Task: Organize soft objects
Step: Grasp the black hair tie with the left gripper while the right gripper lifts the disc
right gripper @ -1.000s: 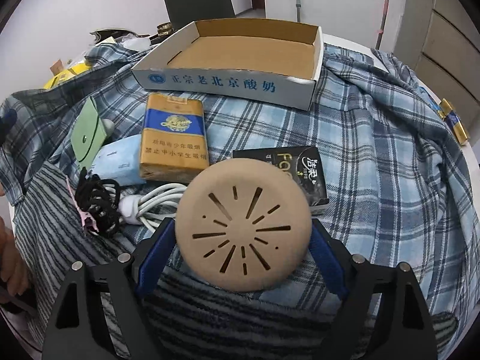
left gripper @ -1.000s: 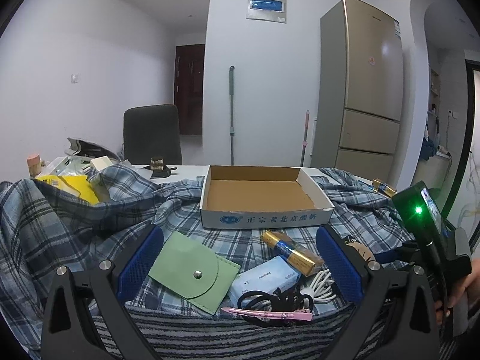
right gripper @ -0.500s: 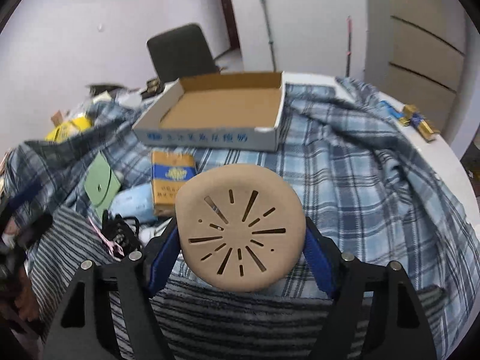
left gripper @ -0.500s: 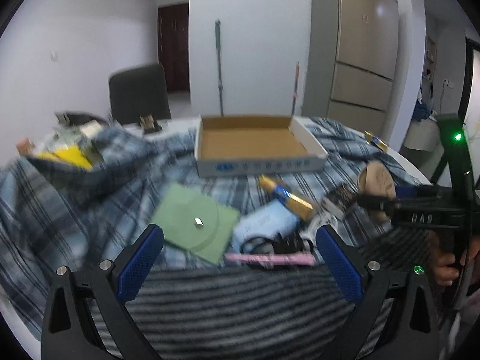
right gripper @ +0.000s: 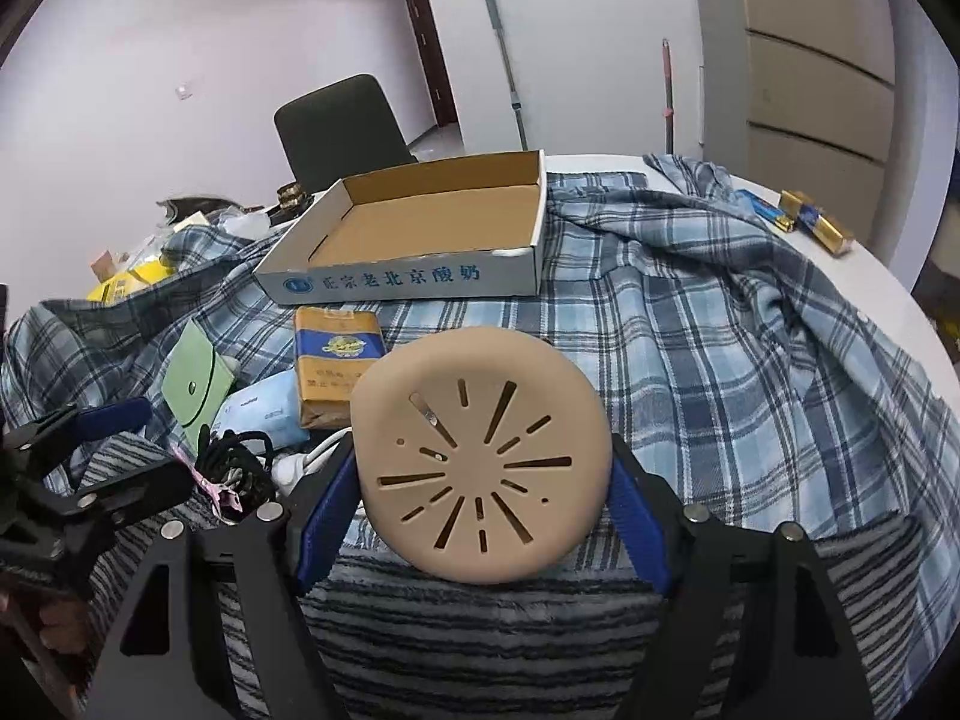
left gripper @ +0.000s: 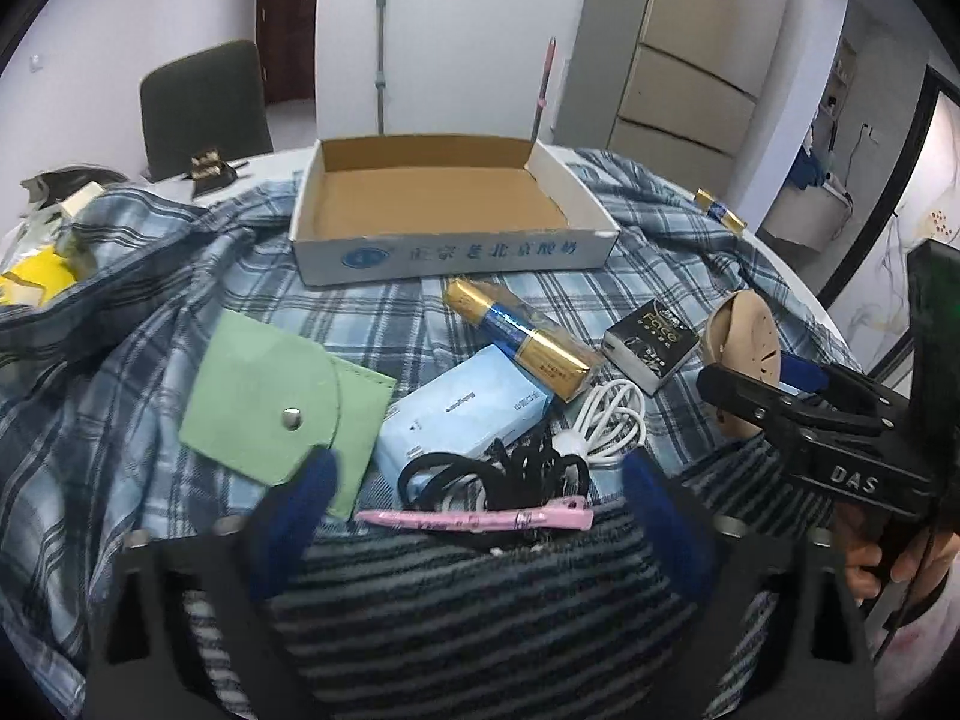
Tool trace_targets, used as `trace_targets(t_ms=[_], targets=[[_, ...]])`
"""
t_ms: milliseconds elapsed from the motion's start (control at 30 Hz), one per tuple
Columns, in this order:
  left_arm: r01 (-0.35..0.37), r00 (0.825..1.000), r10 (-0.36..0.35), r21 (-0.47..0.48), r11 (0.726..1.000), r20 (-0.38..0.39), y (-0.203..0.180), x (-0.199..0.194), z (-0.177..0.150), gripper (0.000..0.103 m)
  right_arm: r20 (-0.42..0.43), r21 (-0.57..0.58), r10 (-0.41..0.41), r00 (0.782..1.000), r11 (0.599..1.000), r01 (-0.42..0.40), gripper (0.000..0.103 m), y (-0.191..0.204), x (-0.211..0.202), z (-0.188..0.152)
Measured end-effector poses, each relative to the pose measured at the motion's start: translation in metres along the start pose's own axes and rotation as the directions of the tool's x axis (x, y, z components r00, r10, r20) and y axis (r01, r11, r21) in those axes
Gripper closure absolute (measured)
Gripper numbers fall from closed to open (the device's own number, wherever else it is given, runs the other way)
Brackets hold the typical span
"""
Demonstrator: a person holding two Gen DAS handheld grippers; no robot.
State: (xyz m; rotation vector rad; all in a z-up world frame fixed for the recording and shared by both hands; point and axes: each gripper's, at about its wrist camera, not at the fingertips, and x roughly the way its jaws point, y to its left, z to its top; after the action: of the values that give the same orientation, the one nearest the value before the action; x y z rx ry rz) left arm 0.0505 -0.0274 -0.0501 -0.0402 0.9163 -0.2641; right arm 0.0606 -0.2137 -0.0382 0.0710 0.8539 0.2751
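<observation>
While nothing yet lies in the cardboard tray (left gripper: pixel 444 204), barely begun.

Left wrist view: left gripper (left gripper: pixel 474 510) closing, gripping nothing, pink hair clip (left gripper: pixel 474 519) and black hair ties (left gripper: pixel 498 468) between the jaws. Just ahead: green snap pouch (left gripper: pixel 270 402), blue tissue pack (left gripper: pixel 462 414), white cable (left gripper: pixel 606 420). Far ahead, tray bare.

Right wrist view: right gripper (right gripper: pixel 483 480) clenched on the tan slotted silicone disc (right gripper: pixel 480 456), held clear of the plaid cloth (right gripper: pixel 720 372). Tray ahead-left, empty; all sorting left.

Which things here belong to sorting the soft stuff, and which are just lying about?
Part of the job:
- round tan slotted silicone pad, clamped in the right gripper
- open cardboard tray
- green felt snap pouch
- black hair ties

Lying about:
- gold-and-blue cigarette pack
- white cable
- pink hair clip
</observation>
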Motion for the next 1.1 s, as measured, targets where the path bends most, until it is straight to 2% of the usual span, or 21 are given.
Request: trace_targets(t_ms=[167, 200, 267, 333, 367, 433, 600, 900, 1100], targets=[[0.03, 0.999, -0.029, 0.03, 0.999, -0.039, -0.009, 0.013, 0.003, 0.036, -0.016, 0.014, 0.031, 0.999, 0.999, -0.031, 0.027, -0.004, 0.004, -0.002], [0.036, 0.998, -0.035, 0.036, 0.999, -0.046, -0.011, 0.015, 0.003, 0.043, -0.02, 0.016, 0.037, 0.999, 0.999, -0.037, 0.027, -0.004, 0.005, -0.002], [0.068, 0.996, -0.066, 0.03, 0.997, -0.062, -0.013, 0.017, 0.003, 0.051, -0.035, 0.02, 0.052, 0.998, 0.998, -0.052, 0.027, -0.005, 0.009, -0.002], [0.06, 0.996, -0.058, 0.026, 0.998, -0.069, -0.013, 0.02, 0.003, 0.065, -0.044, 0.024, 0.061, 0.997, 0.998, -0.06, 0.027, -0.005, 0.011, -0.002], [0.049, 0.996, -0.046, 0.032, 0.998, -0.072, -0.014, 0.021, 0.002, 0.068, -0.045, 0.024, 0.065, 0.997, 0.998, -0.064, 0.027, -0.005, 0.011, -0.003], [0.046, 0.996, -0.043, 0.03, 0.999, -0.074, -0.012, 0.022, 0.001, 0.081, -0.046, 0.023, 0.067, 0.997, 0.998, -0.066, 0.027, -0.004, 0.011, -0.003], [0.041, 0.998, -0.04, 0.004, 0.999, -0.056, -0.006, 0.013, -0.003, 0.088, -0.038, 0.028, 0.058, 0.998, 0.998, -0.057, 0.027, -0.005, 0.009, -0.003], [0.022, 0.998, -0.021, -0.011, 1.0, 0.051, 0.003, -0.034, 0.003, 0.089, 0.014, -0.035, 0.001, 1.0, 0.999, -0.001, 0.027, 0.007, -0.002, -0.001], [-0.025, 0.988, 0.023, 0.014, 1.0, 0.154, 0.003, -0.066, 0.015, 0.089, 0.086, -0.11, -0.056, 0.995, 0.992, 0.066, 0.027, 0.023, -0.019, 0.003]])
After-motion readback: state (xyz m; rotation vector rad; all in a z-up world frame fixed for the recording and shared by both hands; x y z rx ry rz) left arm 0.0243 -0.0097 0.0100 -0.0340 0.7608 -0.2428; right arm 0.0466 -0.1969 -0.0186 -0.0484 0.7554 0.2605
